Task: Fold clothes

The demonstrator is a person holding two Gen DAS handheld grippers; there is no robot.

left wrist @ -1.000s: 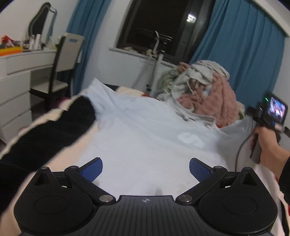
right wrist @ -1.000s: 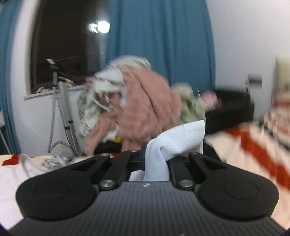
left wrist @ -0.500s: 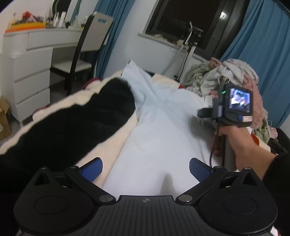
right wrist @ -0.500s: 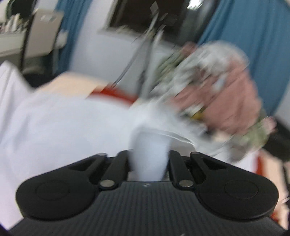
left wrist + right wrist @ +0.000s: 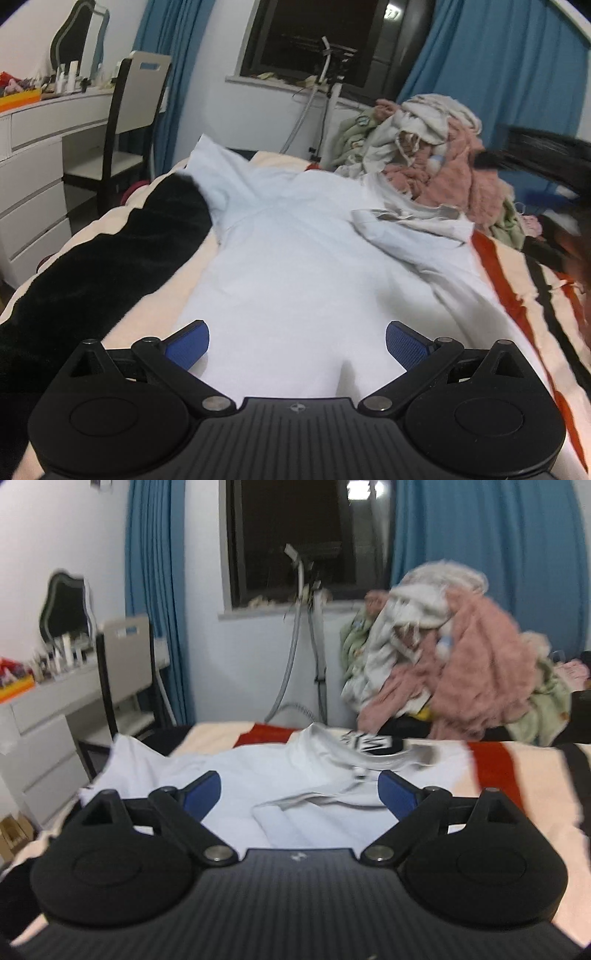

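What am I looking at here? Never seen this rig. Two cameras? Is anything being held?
No robot: a person holds a handheld two-finger gripper in each hand, and each carries a fisheye camera looking forward along its fingers. One picture is from the left gripper, the other from the right gripper; the black shape with blue pads at the bottom of each is that gripper itself.

On the striped blanket lies a white shirt, spread flat with one side folded inward. A black fuzzy garment lies along its left side, and a pile of clothes waits behind.

Nothing is held. Both grippers are open; the right one's jaws have just opened and let go of the shirt.
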